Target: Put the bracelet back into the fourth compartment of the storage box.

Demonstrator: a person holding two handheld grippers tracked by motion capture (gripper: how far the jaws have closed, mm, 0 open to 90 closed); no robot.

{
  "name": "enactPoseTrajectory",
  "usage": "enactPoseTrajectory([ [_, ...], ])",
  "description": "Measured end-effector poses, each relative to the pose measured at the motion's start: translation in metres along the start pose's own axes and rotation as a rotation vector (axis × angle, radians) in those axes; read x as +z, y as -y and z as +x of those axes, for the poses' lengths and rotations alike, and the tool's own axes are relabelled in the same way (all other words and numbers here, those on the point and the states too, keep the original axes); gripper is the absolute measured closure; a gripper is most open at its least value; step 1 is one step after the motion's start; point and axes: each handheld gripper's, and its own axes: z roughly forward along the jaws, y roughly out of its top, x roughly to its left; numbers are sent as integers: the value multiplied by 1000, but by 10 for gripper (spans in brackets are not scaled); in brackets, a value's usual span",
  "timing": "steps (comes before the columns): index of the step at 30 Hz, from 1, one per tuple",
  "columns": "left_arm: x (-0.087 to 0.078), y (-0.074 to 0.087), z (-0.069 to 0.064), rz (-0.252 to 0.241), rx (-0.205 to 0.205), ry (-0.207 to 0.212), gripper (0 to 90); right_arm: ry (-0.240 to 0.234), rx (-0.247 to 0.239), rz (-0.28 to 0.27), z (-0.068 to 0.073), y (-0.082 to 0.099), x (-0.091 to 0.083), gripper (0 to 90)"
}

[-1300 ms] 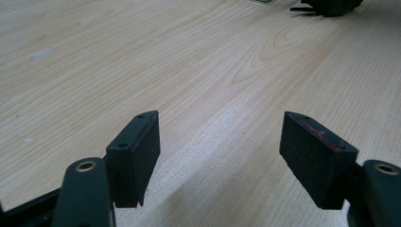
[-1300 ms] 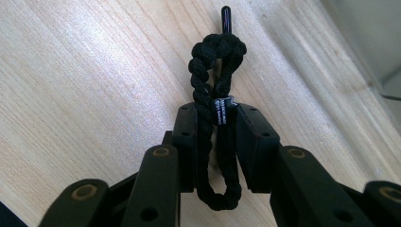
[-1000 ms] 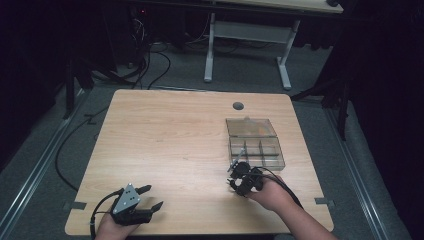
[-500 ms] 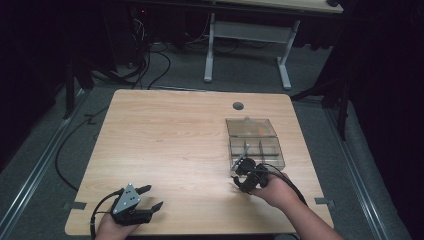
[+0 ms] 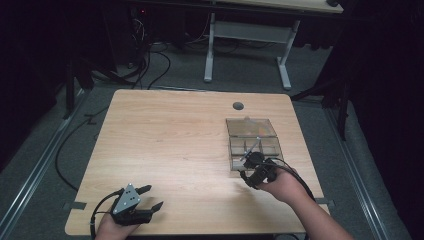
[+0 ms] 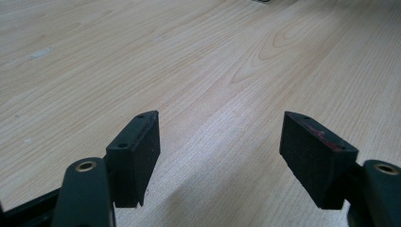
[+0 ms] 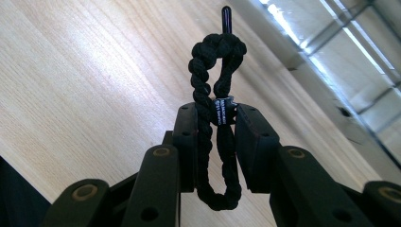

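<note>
High view: one clear box sits on the desk near its right edge, about midway along it. Its lid is open and lies flat on the far side. The near half is split into small compartments; whether anything lies in them cannot be told.

One right gripper hovers at the box's near left corner, held by a hand coming in over the desk's near edge. Right gripper view: its jaws are clamped on one black twisted cord, folded into a loop. The loop stands up past the fingertips, a small printed band sits on it at pad height, and its lower bend hangs between the jaws. A thin dark tip pokes up behind the loop's top. Box walls show to the right of the cord.

One left gripper rests at the desk's near left corner. Left gripper view: its pads stand wide apart over bare wood with nothing between them.
</note>
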Motion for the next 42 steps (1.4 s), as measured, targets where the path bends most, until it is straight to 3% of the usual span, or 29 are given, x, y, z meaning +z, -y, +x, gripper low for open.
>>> enactPoseTrajectory([
  [5,0,0,0,0,-2,2,301,12,20,2,-5,-1,-11,711],
  [8,0,0,0,0,-2,2,301,19,1,-4,-8,-1,-15,711],
  [14,0,0,0,0,-1,2,301,12,29,-12,-13,-4,-21,711],
  [15,0,0,0,0,0,3,300,17,54,2,-14,-7,-22,711],
  [17,0,0,0,0,-1,3,300,18,31,-5,-16,-8,-22,711],
  [21,0,0,0,1,-1,4,299,24,37,-5,-20,-16,-25,711],
  [26,0,0,0,0,1,4,299,25,28,0,-24,-23,-25,711],
  [30,0,0,0,0,0,5,298,27,53,11,-27,-31,-23,711],
  [42,0,0,0,3,0,4,298,30,31,21,-38,-57,-8,711],
])
